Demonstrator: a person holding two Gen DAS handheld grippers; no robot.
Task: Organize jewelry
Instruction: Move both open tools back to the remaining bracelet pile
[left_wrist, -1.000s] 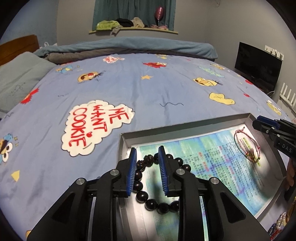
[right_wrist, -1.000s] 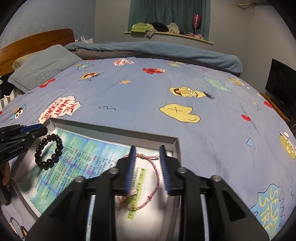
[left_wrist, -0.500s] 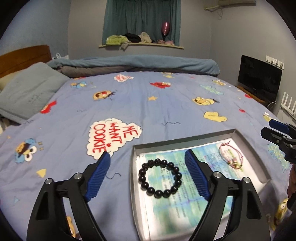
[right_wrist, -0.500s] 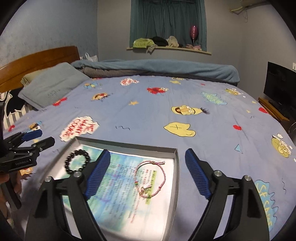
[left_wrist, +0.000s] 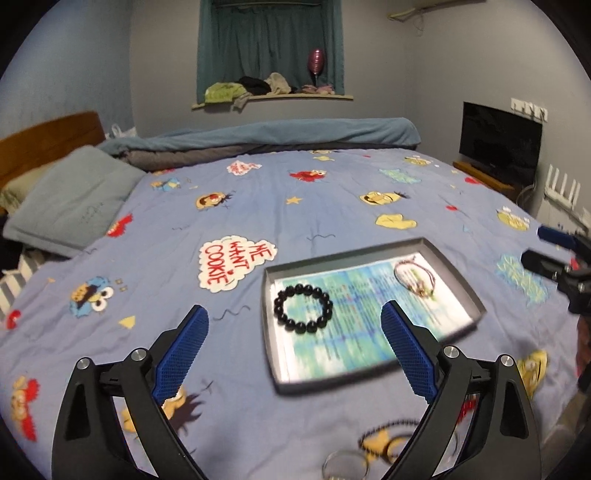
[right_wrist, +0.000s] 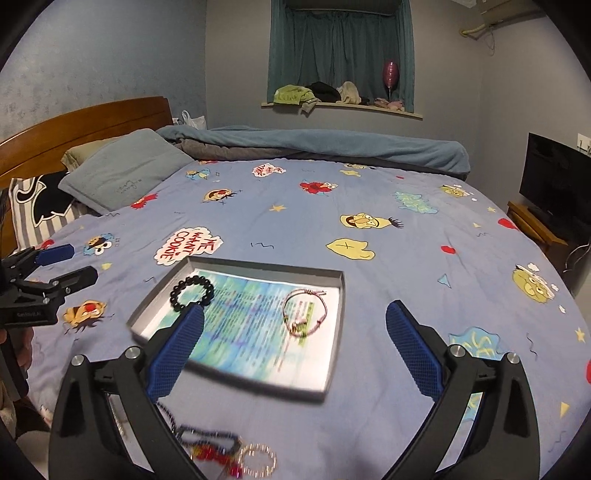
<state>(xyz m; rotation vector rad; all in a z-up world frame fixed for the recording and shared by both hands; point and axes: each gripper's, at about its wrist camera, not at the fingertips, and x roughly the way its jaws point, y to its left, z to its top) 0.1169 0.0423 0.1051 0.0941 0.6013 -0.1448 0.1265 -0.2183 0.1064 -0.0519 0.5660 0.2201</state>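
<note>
A grey tray (left_wrist: 466, 283) (right_wrist: 339, 325) with a printed paper liner lies on the bed. A black bead bracelet (left_wrist: 303, 308) (right_wrist: 191, 295) lies in its left part. A pink cord bracelet (left_wrist: 416, 275) (right_wrist: 305, 311) lies in its right part. My left gripper (left_wrist: 293, 350) is open and empty, held above and in front of the tray; it also shows at the left of the right wrist view (right_wrist: 68, 264). My right gripper (right_wrist: 293, 349) is open and empty above the tray; it shows at the right of the left wrist view (left_wrist: 550, 249).
Several loose bracelets (right_wrist: 225, 448) lie on the blue cartoon bedspread (left_wrist: 258, 206) near the front edge, and a clear ring-shaped one (left_wrist: 345, 465) in the left wrist view. A pillow (left_wrist: 74, 199) lies at the left, a rolled duvet (left_wrist: 280, 133) at the back.
Both grippers opened, let go of the bracelets in the tray, and pulled back and up. The black bead bracelet and the pink cord bracelet now lie free in the tray.
</note>
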